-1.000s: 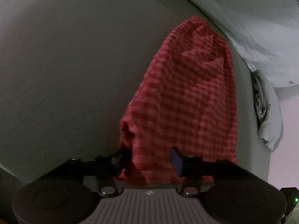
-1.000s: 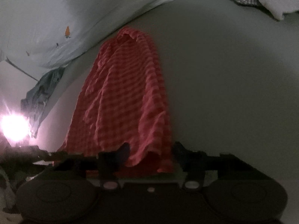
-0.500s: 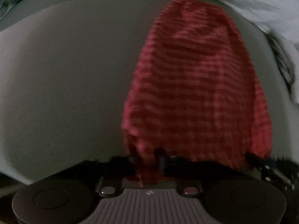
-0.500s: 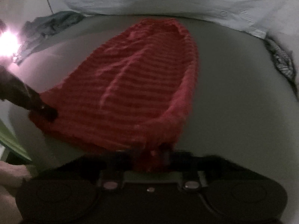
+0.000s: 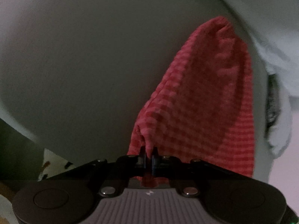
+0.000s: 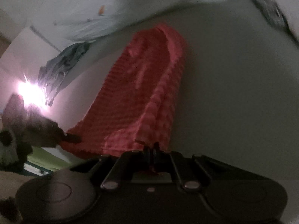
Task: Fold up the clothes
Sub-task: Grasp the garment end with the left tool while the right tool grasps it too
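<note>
Dim grey table [image 5: 84, 65] carries your red checked cloth [image 5: 201, 100]; pale clothes [image 5: 271, 37] lie far right. Both jaws have just clenched on its near edge.

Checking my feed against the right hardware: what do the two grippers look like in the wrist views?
The left gripper is black, with two round black discs flanking a grey ribbed centre plate that bears a small white mark, silver screw heads, and dark blue fingers. The right gripper has the same black body, discs and silver screws; its centre looks dark and unribbed.
</note>
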Demonstrator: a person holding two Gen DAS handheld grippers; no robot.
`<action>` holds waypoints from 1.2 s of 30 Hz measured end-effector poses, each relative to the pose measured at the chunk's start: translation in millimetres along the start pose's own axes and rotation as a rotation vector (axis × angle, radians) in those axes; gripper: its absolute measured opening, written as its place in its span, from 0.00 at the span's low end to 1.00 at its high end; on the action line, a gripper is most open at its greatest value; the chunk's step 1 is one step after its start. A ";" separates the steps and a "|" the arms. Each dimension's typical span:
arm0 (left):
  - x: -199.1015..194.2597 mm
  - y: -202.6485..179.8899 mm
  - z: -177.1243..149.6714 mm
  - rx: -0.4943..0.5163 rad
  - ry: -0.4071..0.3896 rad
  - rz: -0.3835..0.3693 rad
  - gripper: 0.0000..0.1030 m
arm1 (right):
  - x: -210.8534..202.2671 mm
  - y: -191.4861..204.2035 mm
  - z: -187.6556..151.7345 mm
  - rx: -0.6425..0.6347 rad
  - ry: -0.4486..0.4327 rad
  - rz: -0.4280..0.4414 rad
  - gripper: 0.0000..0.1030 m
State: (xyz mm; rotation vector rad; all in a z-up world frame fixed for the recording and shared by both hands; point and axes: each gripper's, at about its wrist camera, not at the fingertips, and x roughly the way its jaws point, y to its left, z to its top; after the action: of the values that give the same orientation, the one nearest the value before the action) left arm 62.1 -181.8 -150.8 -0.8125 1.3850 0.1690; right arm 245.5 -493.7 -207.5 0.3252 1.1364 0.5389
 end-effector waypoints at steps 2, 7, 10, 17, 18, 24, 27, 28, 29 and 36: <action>8.7 4.0 0.9 -0.021 0.026 0.004 0.05 | 12.3 -14.5 -3.1 0.070 0.054 -0.017 0.03; 5.3 2.3 1.4 -0.004 0.024 0.018 0.05 | 15.9 -16.2 -5.5 0.079 0.063 -0.014 0.03; 1.2 2.9 4.6 -0.011 0.016 0.022 0.03 | 15.2 -17.3 -0.5 0.095 0.060 0.015 0.03; -6.8 15.2 10.5 -0.015 0.032 0.046 0.13 | 10.1 -15.0 12.9 0.084 0.046 0.066 0.03; -8.5 16.6 10.6 -0.011 0.037 0.049 0.18 | 11.4 -13.8 12.6 0.076 0.053 0.064 0.03; -10.2 23.5 5.6 0.054 0.098 0.079 0.63 | 12.6 -19.2 11.1 0.100 0.070 0.067 0.03; -2.3 30.2 4.0 0.036 0.134 0.065 0.63 | 14.8 -23.3 10.2 0.114 0.080 0.073 0.03; -1.0 31.4 4.5 0.031 0.139 0.062 0.63 | 14.7 -23.9 9.8 0.114 0.082 0.073 0.03; -0.2 32.1 5.3 0.027 0.140 0.061 0.63 | 14.9 -23.8 9.7 0.112 0.083 0.072 0.03; 0.0 31.4 15.1 0.044 0.198 0.118 0.44 | 14.7 -19.7 10.6 0.102 0.083 0.069 0.03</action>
State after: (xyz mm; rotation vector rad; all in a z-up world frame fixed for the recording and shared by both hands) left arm 56.8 -150.1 -164.1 -0.7263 1.6196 0.1520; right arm 264.6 -501.5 -224.6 0.4351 1.2389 0.5604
